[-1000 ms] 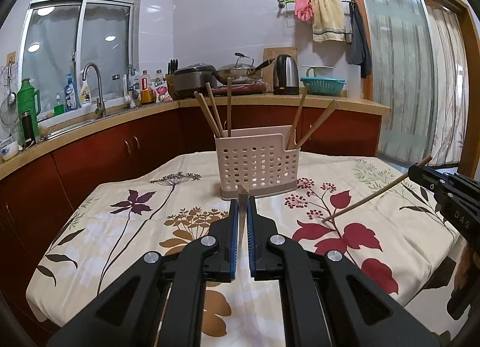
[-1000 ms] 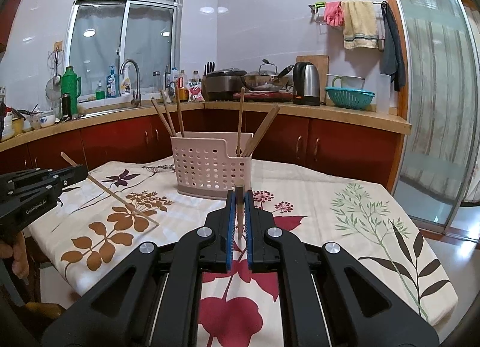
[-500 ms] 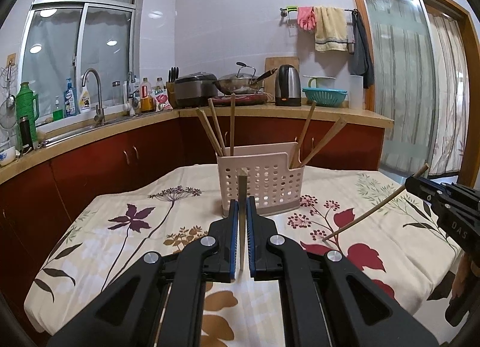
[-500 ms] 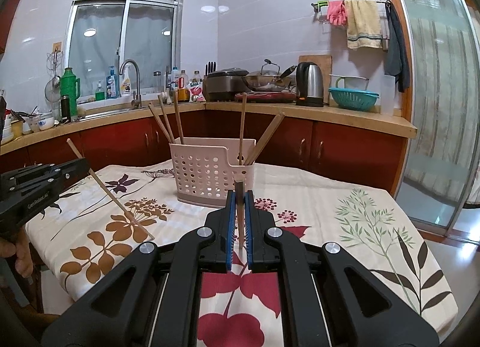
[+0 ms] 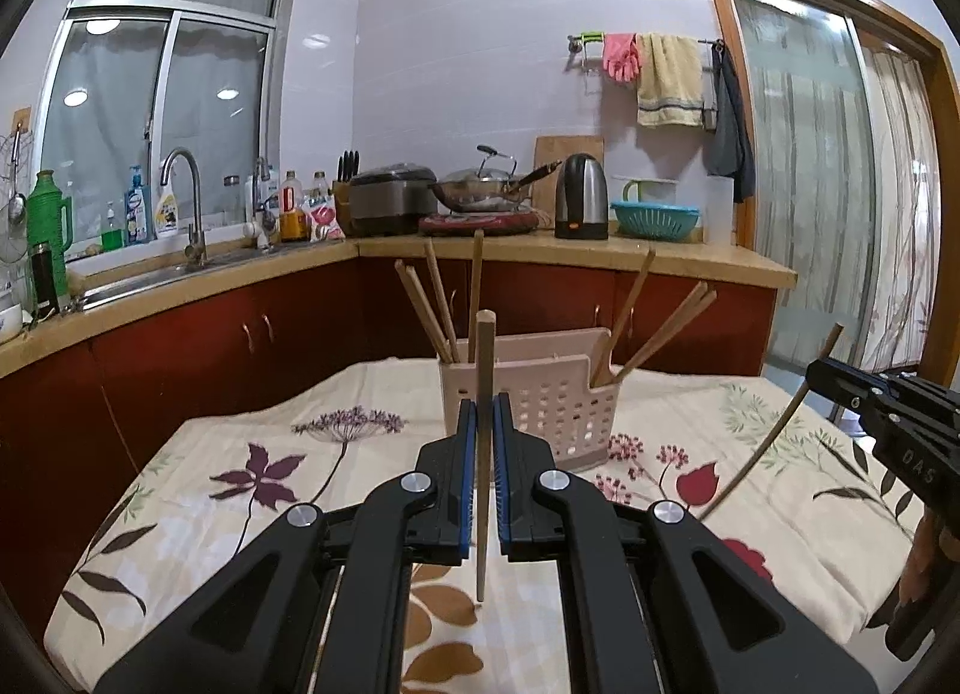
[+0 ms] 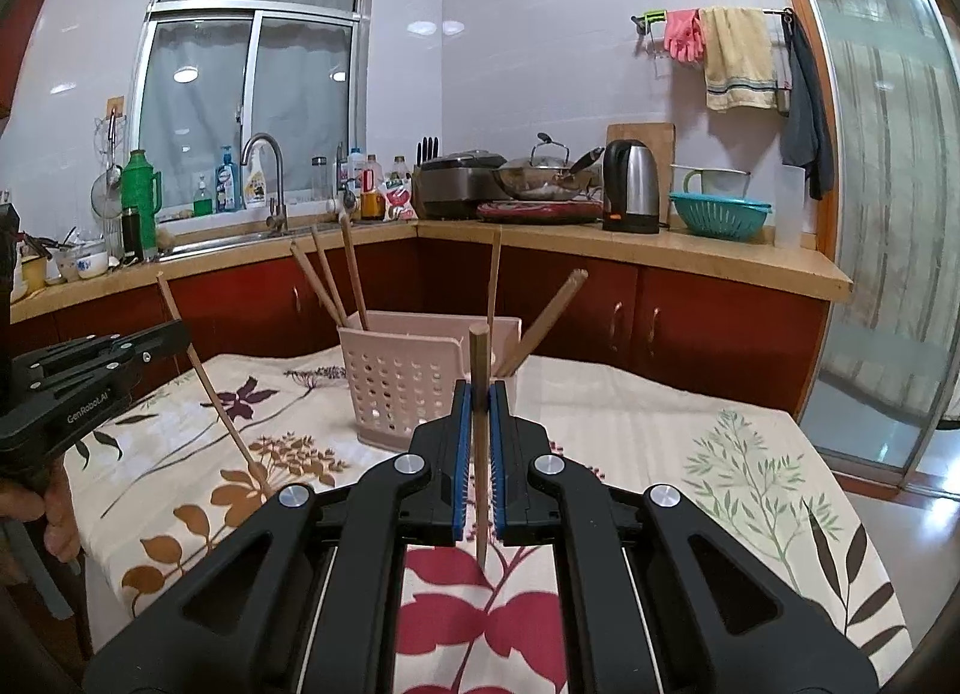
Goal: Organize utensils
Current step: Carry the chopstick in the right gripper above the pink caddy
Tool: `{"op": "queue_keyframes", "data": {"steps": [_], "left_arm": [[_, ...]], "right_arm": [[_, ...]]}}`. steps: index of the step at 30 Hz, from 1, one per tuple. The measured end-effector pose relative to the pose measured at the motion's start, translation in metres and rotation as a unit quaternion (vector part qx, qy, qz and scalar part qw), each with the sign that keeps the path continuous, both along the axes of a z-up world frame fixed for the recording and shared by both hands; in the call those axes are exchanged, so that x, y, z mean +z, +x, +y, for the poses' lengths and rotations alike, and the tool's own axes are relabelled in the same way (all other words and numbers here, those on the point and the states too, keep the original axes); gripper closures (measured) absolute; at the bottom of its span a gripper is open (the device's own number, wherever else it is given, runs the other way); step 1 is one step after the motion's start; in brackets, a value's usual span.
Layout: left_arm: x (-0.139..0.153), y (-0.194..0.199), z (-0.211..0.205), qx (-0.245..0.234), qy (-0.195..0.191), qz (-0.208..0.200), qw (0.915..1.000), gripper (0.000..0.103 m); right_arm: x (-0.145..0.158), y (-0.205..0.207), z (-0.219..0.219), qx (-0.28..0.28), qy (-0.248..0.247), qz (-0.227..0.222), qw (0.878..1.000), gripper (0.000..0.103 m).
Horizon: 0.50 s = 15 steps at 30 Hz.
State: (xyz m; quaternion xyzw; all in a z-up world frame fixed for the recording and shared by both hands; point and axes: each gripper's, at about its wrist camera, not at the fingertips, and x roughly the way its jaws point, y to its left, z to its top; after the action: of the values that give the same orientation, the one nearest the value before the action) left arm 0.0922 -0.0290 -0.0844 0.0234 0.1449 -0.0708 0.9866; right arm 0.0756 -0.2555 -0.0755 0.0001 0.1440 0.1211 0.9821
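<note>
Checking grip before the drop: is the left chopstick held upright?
Upright: the chopstick stands vertical, clamped in the left hand-held gripper.

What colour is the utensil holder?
Pale pink, perforated holder; clearest in the right wrist view.

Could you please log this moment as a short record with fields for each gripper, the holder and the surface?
left gripper: shut on a chopstick, held roughly upright
right gripper: shut on a second chopstick, also roughly upright
holder: pink perforated caddy on the table, chopsticks leaning in both ends
surface: floral tablecloth
stage: both chopsticks above the table, not yet in the caddy
</note>
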Motion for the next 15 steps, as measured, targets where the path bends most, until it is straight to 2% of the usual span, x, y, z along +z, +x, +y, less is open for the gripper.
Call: {"op": "queue_keyframes", "data": {"steps": [7, 15], "left_arm": [[0.023, 0.009, -0.004, -0.014, -0.005, -0.027, 0.9995, 0.097], [0.056, 0.028, -0.011, -0.03, -0.008, -0.073, 0.9969, 0.097]], "right_arm": [[0.019, 0.011, -0.003, 0.008, 0.019, -0.018, 1.0, 0.097], [0.056, 0.031, -0.001, 0.023, 0.034, -0.072, 0.997, 0.097]]}}
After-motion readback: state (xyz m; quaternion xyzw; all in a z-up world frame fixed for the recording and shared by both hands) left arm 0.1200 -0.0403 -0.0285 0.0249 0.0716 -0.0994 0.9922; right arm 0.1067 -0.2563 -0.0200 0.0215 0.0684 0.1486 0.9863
